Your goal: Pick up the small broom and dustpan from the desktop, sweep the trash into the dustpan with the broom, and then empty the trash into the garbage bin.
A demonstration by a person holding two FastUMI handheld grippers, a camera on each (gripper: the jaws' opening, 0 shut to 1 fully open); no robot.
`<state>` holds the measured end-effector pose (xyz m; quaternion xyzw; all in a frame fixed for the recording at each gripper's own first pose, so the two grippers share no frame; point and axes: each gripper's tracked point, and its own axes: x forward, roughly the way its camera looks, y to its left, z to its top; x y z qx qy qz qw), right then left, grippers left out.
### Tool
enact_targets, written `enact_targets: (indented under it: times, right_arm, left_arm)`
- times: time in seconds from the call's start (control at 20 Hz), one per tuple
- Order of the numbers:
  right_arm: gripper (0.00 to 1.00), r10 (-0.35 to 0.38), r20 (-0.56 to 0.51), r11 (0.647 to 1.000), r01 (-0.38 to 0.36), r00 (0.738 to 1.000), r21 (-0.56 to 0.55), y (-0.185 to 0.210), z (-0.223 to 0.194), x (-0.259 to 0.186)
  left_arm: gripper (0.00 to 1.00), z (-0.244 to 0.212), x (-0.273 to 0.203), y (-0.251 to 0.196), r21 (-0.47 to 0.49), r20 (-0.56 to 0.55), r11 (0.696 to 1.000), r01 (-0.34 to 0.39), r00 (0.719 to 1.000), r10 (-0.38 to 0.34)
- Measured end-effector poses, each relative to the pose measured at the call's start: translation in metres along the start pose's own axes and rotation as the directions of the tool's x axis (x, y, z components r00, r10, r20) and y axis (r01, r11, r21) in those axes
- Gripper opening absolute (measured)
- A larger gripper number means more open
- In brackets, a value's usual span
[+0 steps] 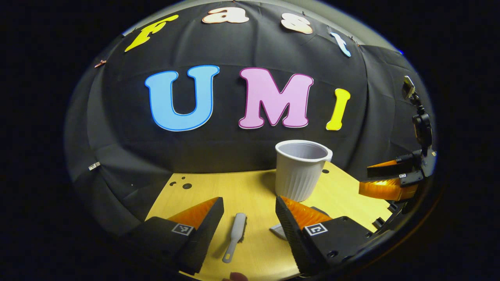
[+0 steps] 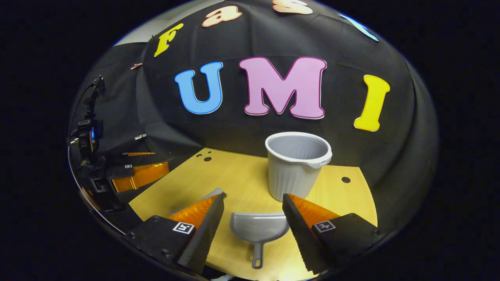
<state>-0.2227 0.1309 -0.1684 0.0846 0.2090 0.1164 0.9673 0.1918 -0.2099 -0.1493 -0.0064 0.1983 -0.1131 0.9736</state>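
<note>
Counting: one broom (image 1: 235,235) | one dustpan (image 2: 259,230) | one bin (image 2: 297,168) | both grippers' fingers spread wide, empty.

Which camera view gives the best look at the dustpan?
The right gripper view. There the dustpan lies whole on the desk between the open right gripper, scoop toward the bin, handle pointing to the camera. In the left gripper view, only a small grey edge of it peeks out beside one finger.
</note>
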Motion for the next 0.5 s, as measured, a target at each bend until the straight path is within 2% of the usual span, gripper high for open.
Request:
enact_targets:
  times: [0.5]
  right_arm:
    - [0.96,0.060,0.082,0.994,-0.052,0.995,-0.094,0.009,0.028,0.000]
  left_arm:
    - [0.87,0.013,-0.024,-0.004,0.025,0.019,0.997,-0.071,0.997,0.071]
